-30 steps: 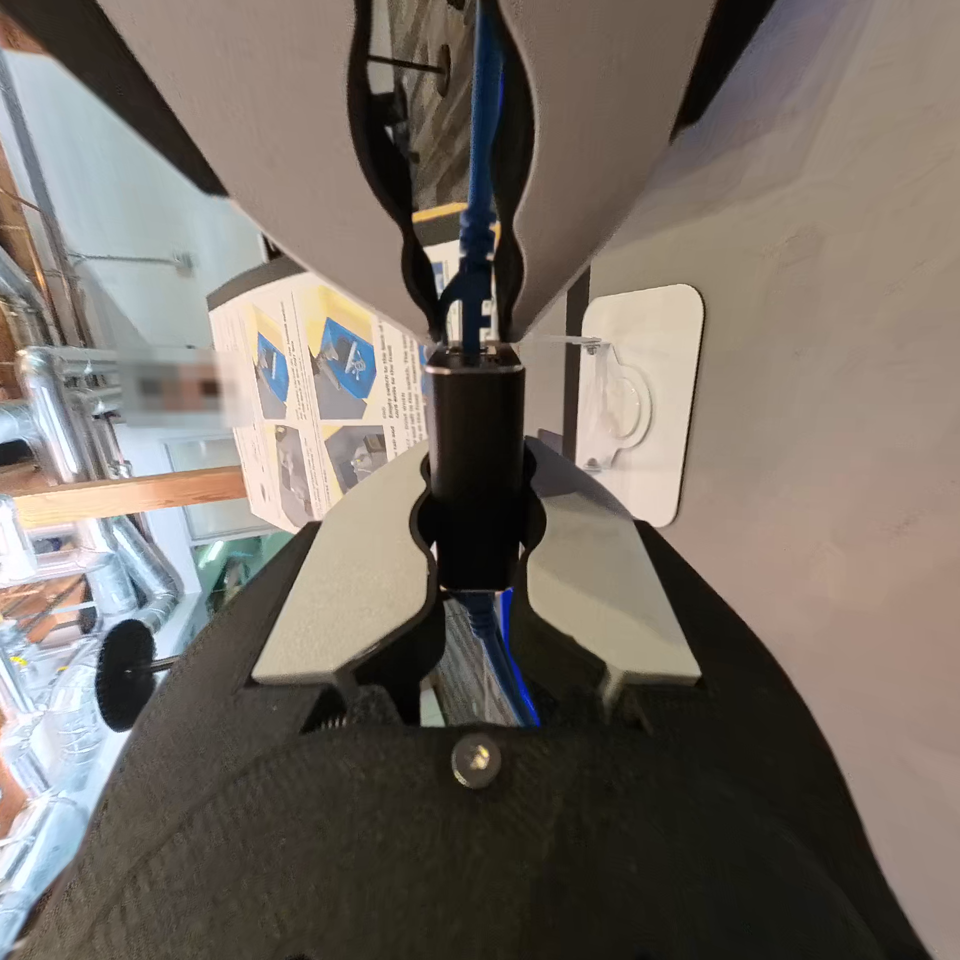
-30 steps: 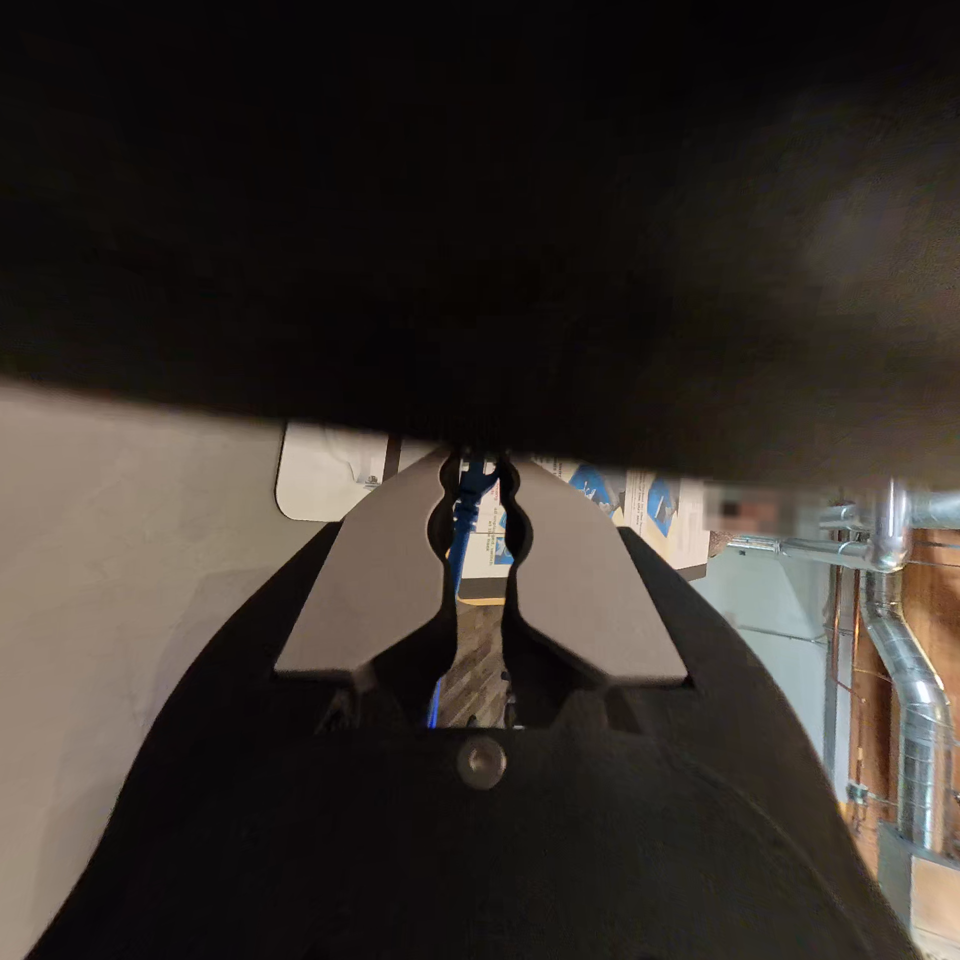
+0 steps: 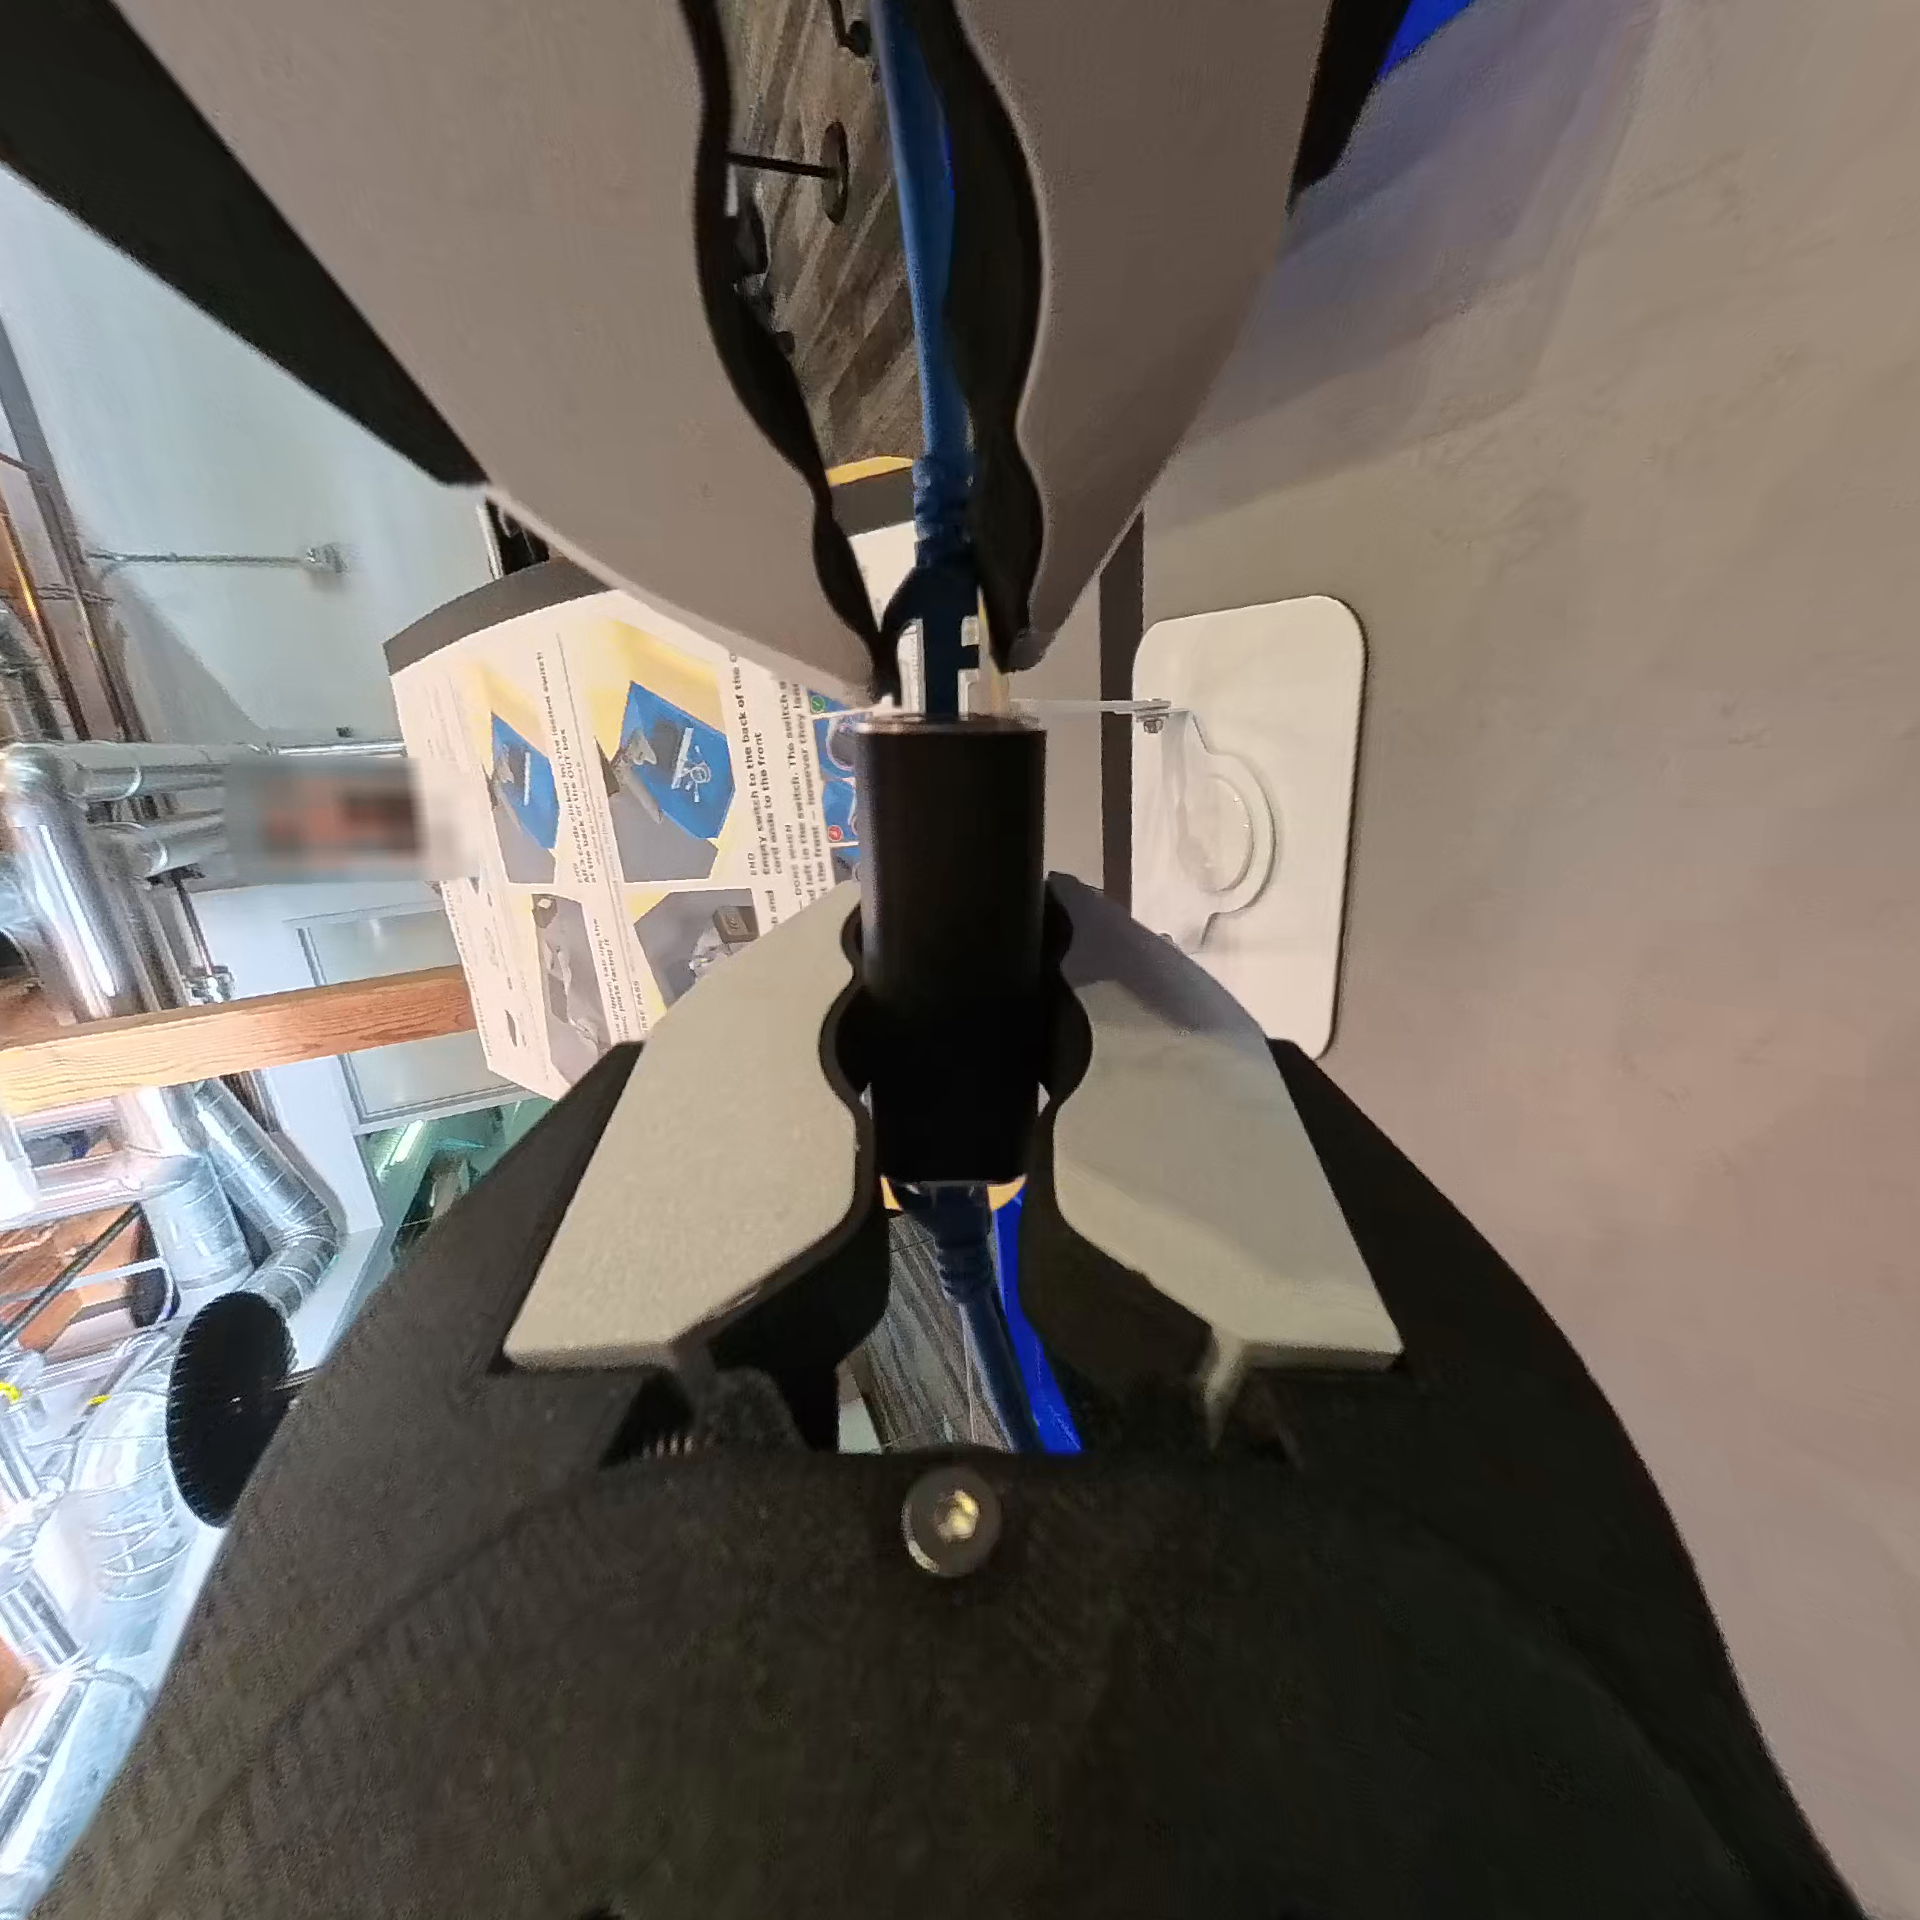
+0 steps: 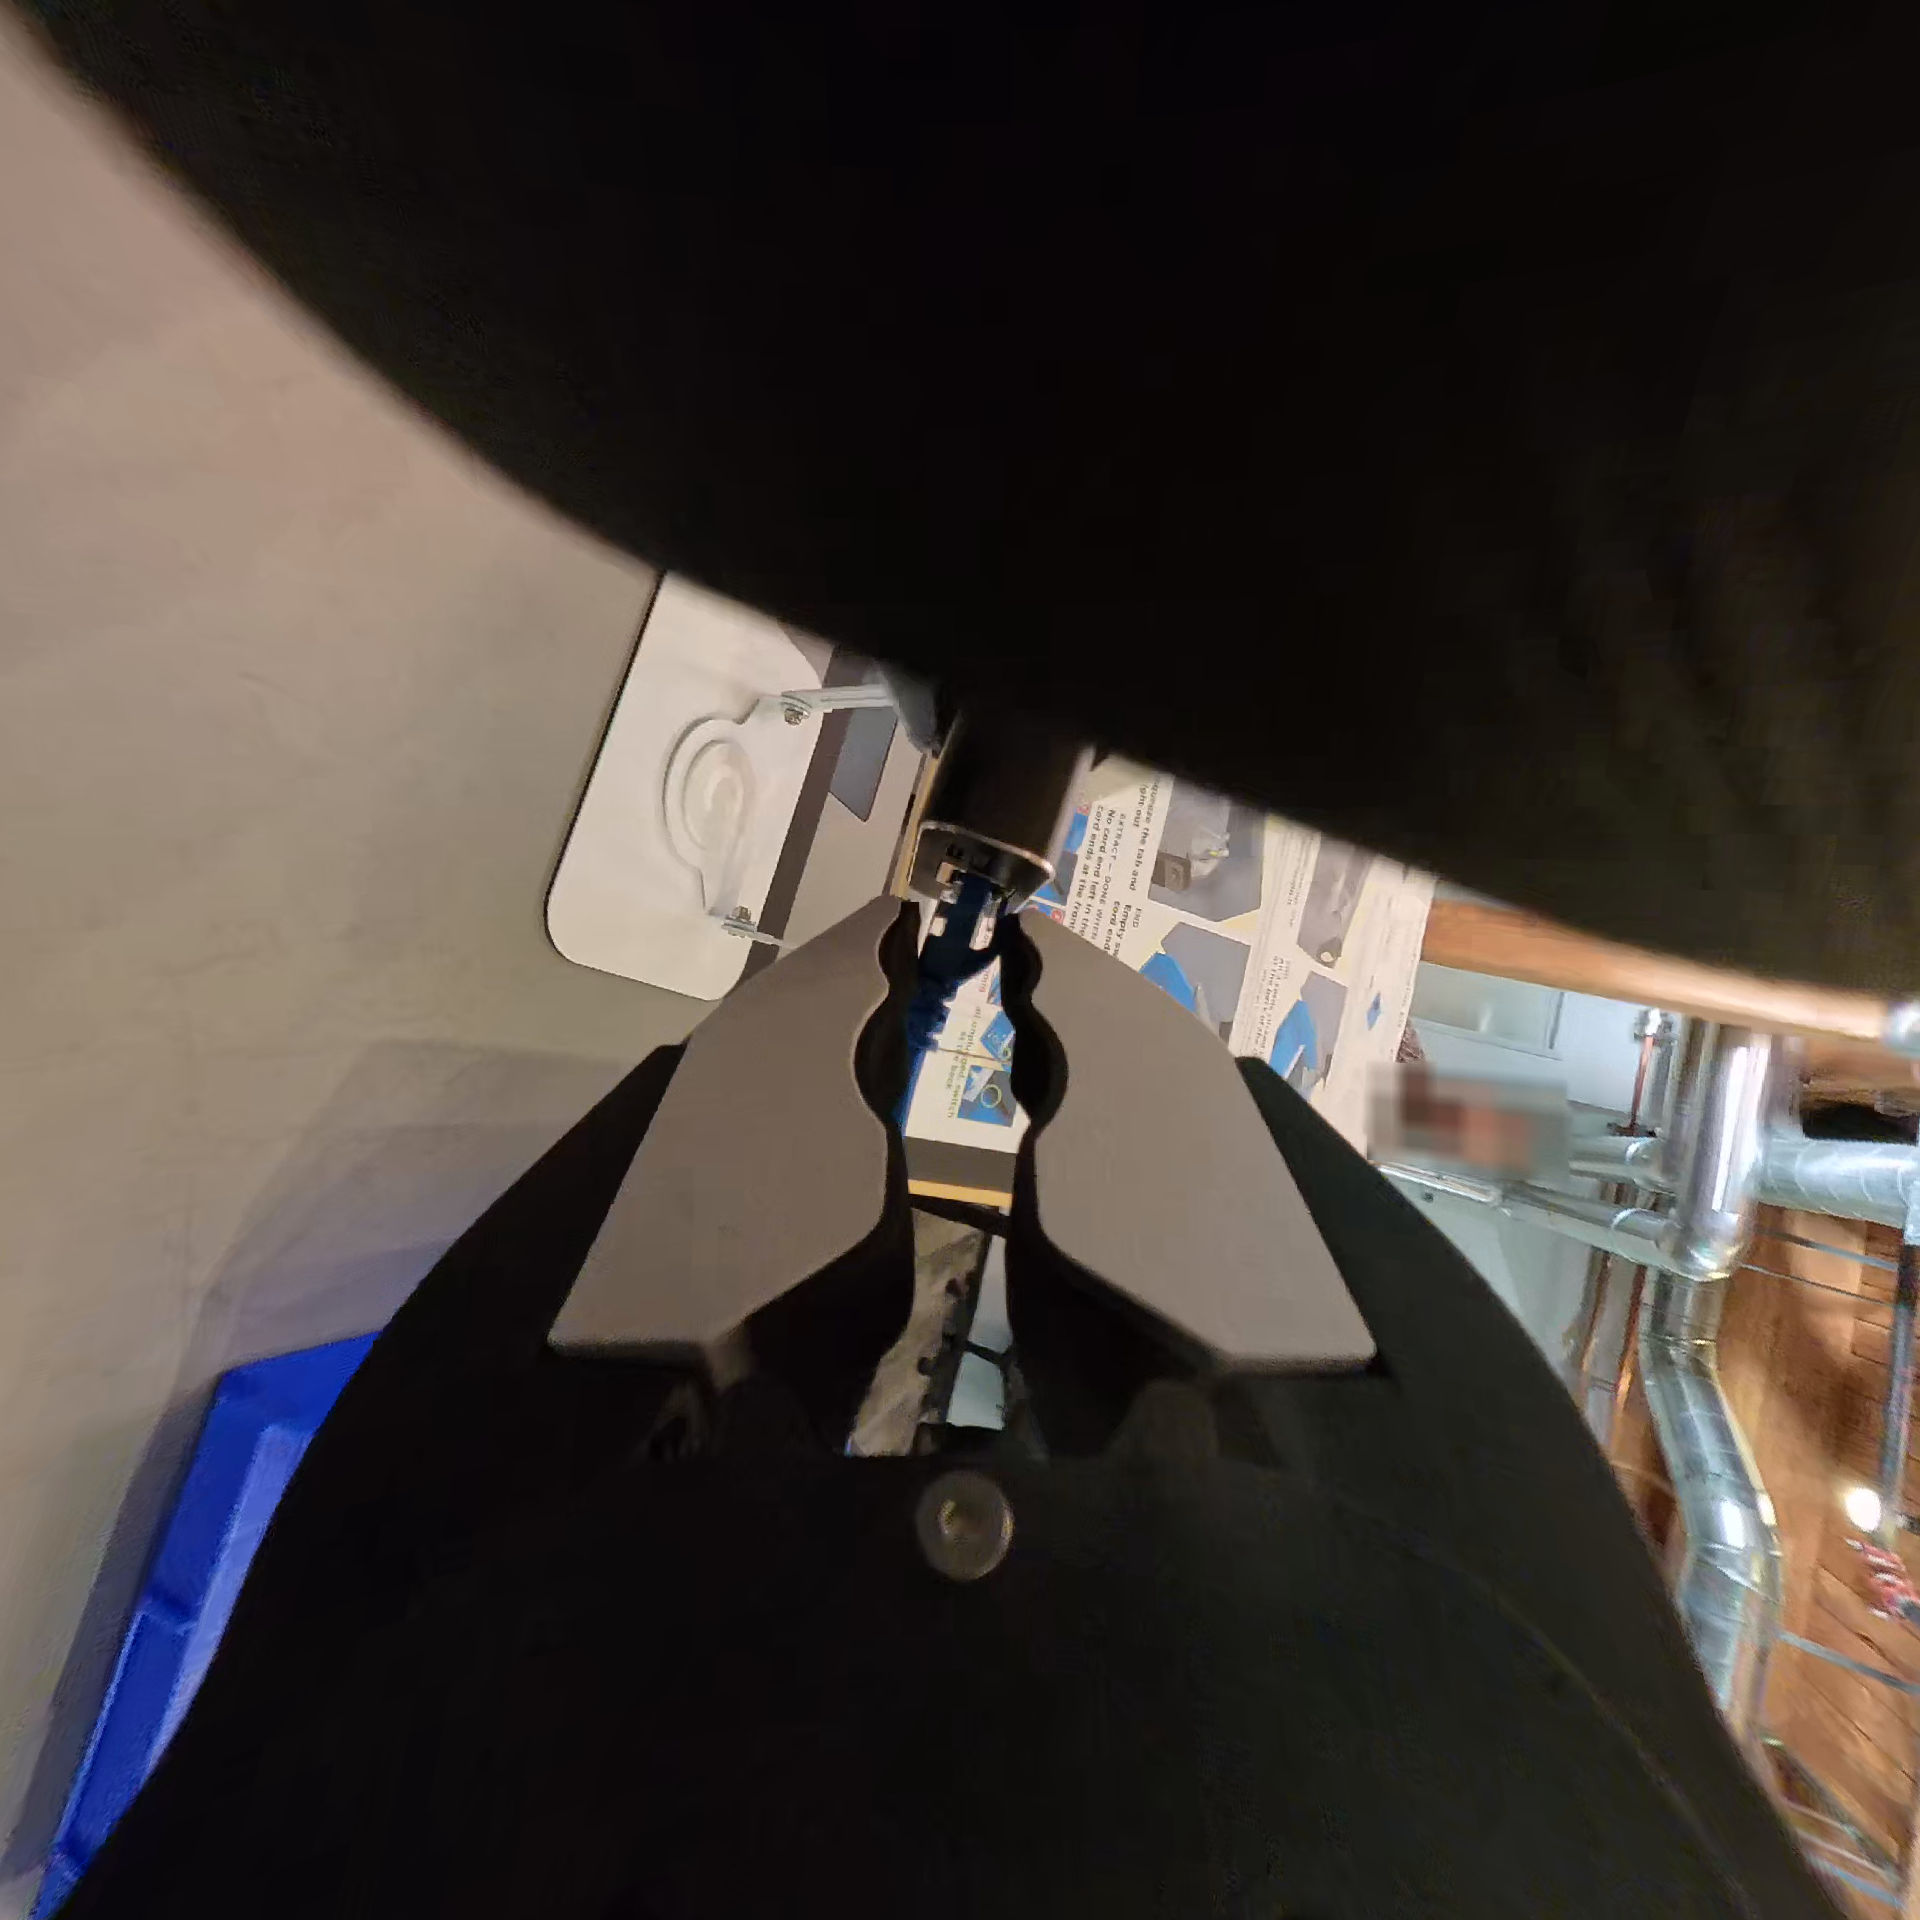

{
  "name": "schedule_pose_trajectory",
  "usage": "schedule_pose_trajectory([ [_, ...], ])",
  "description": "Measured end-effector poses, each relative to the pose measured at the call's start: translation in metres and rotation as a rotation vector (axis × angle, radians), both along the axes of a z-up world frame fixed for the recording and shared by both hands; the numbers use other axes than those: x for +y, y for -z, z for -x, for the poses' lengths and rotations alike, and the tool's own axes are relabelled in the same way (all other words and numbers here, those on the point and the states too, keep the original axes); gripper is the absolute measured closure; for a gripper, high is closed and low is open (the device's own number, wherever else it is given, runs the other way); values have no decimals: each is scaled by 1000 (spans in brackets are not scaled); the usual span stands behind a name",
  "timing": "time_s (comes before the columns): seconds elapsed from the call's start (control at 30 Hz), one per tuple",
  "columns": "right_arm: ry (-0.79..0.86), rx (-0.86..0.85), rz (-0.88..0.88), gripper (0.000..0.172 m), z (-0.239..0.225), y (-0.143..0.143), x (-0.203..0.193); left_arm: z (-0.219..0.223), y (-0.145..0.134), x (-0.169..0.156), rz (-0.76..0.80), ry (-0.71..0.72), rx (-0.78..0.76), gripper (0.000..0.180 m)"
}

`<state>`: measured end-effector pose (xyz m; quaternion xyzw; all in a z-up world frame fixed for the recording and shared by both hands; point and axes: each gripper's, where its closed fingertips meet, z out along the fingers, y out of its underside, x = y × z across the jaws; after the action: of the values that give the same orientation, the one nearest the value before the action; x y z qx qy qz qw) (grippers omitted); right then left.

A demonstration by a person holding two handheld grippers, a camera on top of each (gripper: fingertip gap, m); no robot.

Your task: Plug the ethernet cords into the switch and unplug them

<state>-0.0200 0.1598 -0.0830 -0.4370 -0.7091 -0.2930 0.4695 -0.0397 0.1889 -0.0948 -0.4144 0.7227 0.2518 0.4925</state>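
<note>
The left hand-held gripper (image 3: 951,997) is clamped on a black switch (image 3: 951,883), a narrow dark block held upright between its two grey fingers (image 3: 727,1122), whose notched inner edges press on both of its sides. A blue ethernet cord (image 3: 971,1299) hangs from the lower end of the switch, running back between the fingers toward the gripper body.

At the far end of the switch, the right hand-held gripper (image 3: 945,613) comes in from the opposite side. Its jaws stand narrow, closed on the boot of a second blue ethernet cord (image 3: 935,416), with the plug at the switch's metal-rimmed port; whether it is fully seated cannot be told. In the right wrist view the same grip shows: the fingertips (image 4: 842,956) pinch the blue plug (image 4: 961,935) just short of the port face (image 4: 977,857), and the body of the left gripper fills the upper part of that view as a dark mass.

Behind the switch stands a grey wall (image 3: 1558,520) with a white adhesive mount (image 3: 1247,821), beside an illustrated instruction sheet (image 3: 582,821). A blue bin (image 4: 208,1558) sits low against the wall.
</note>
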Motion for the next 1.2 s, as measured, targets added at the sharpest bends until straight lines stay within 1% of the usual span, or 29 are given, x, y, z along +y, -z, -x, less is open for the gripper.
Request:
schedule_pose_trajectory([
  [0.1, -8, 20, 5, 155, 2, -5, -1, -2, -5, -1, -4, 6, -9, 153],
  [0.17, -10, 44, 3, 156, 2, -6, 0, -2, -6, -2, 0, 10, -8, 153],
  [0.47, 20, 59, 56, 161, -1, 2, -5, -6, 2, -6, 58, 45, -17, 153],
  [0.6, 19, 65, 82, 161, -3, 7, -6, -13, 10, -9, 77, 86, -24, 153],
  [0.8, 42, 71, 36, 160, -6, 0, -8, -13, -2, -7, 1, 81, -53, 153],
  [1.0, 44, 115, -36, 160, -1, -21, -12, -8, -23, -9, -20, 69, -100, 152],
  [1.2, 91, 106, -65, 160, -1, -24, -10, -11, -23, -6, 6, 57, -99, 153],
])
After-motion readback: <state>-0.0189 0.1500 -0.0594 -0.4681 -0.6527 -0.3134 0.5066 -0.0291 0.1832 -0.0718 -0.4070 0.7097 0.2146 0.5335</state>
